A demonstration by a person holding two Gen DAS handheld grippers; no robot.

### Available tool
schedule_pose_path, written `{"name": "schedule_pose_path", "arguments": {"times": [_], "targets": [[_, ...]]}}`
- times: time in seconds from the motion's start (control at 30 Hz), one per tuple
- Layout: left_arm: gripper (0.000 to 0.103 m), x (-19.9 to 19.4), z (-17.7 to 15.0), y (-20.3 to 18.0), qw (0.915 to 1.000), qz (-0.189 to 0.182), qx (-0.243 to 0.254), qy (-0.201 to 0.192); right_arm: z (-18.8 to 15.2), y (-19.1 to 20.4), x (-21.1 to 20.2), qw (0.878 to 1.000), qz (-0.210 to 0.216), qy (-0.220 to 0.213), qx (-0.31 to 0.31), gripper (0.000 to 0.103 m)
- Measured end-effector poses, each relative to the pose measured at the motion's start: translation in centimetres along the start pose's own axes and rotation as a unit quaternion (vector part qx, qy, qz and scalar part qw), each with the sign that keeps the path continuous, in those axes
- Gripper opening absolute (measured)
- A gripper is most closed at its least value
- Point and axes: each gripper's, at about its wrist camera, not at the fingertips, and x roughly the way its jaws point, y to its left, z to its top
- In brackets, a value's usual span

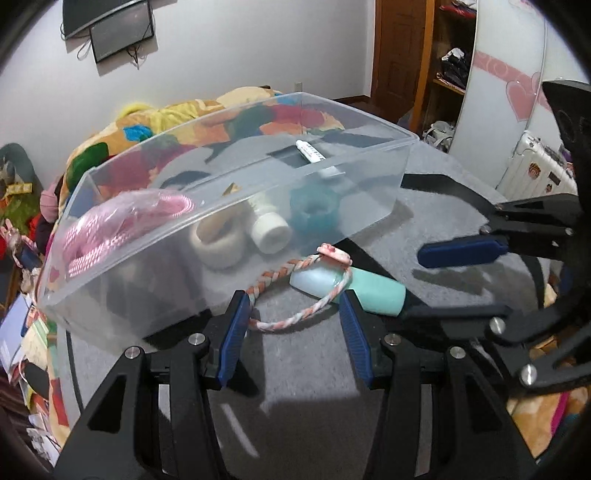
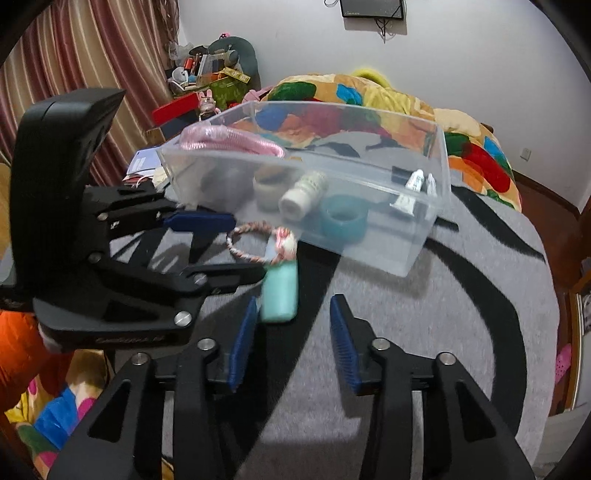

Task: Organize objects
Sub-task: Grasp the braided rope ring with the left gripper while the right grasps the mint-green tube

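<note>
Two grippers over a grey rug (image 1: 303, 369) with black stripes, both with jaws spread and nothing between them. Left gripper (image 1: 295, 325) sits low, blue pads either side of a braided hair tie (image 1: 291, 291), not touching it as far as I can see. Right gripper (image 2: 291, 339) points at a mint bottle (image 2: 279, 295) lying on its side just ahead of its left pad.

That bottle and the hair tie overlap: the tie's loop with its little pink charm drapes over the bottle's pale end. Both lie on the rug just in front of a clear bin (image 1: 122, 291), outside it.

Inside the bin, left to right from the left camera: pink coiled cord (image 1: 110, 229) bunched at one end and riding up toward the rim, a cream scrunchie (image 1: 218, 240), a white bottle (image 1: 267, 229) on its side, a teal ring (image 1: 314, 212), and a small white tube (image 1: 310, 150) at the far end. The right camera shows what looks like two little tubes there, can't really tell.

Behind the bin is a colourful blanket (image 2: 388, 99), then a white wall with a dark screen (image 2: 371, 8).
</note>
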Motion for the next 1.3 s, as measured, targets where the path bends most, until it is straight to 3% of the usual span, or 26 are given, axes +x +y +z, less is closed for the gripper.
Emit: {"name": "schedule_pose_path", "arguments": {"times": [0.13,0.2,0.43,0.47,0.53,0.73,1.13,1.3], "targets": [[0.014,-0.3,-0.3,0.0,0.9999,-0.012,-0.001,0.0,0.0,0.2,0.2,1.0,-0.003,0.001,-0.007,0.039],[0.008,-0.4,-0.7,0.0,1.0,-0.01,-0.002,0.001,0.2,0.5,0.5,1.0,-0.006,0.0,-0.012,0.039],[0.003,-1.6,-2.6,1.4,0.9993,-0.005,-0.038,0.001,1.8,1.4,2.8,0.999,-0.031,0.012,-0.027,0.039],[0.003,-1.9,-3.0,1.7,0.9987,-0.007,-0.05,-0.002,2.0,1.4,3.2,0.999,-0.033,0.016,-0.027,0.037],[0.003,-2.6,-3.5,2.2,0.9971,-0.02,-0.073,-0.01,2.1,1.4,3.9,0.999,-0.035,0.023,-0.025,0.024],[0.002,-4.8,-3.8,2.9,0.9938,-0.024,-0.1,-0.041,1.5,1.6,2.8,1.0,-0.024,0.006,-0.019,0.023],[0.002,-9.8,0.0,3.2,0.9878,-0.022,-0.1,-0.117,3.3,2.0,-4.1,0.996,-0.031,-0.089,-0.009,0.023],[0.002,-10.9,2.5,3.9,0.984,-0.016,-0.099,-0.147,5.1,1.2,-4.5,0.993,-0.044,-0.108,0.004,0.023]]}}
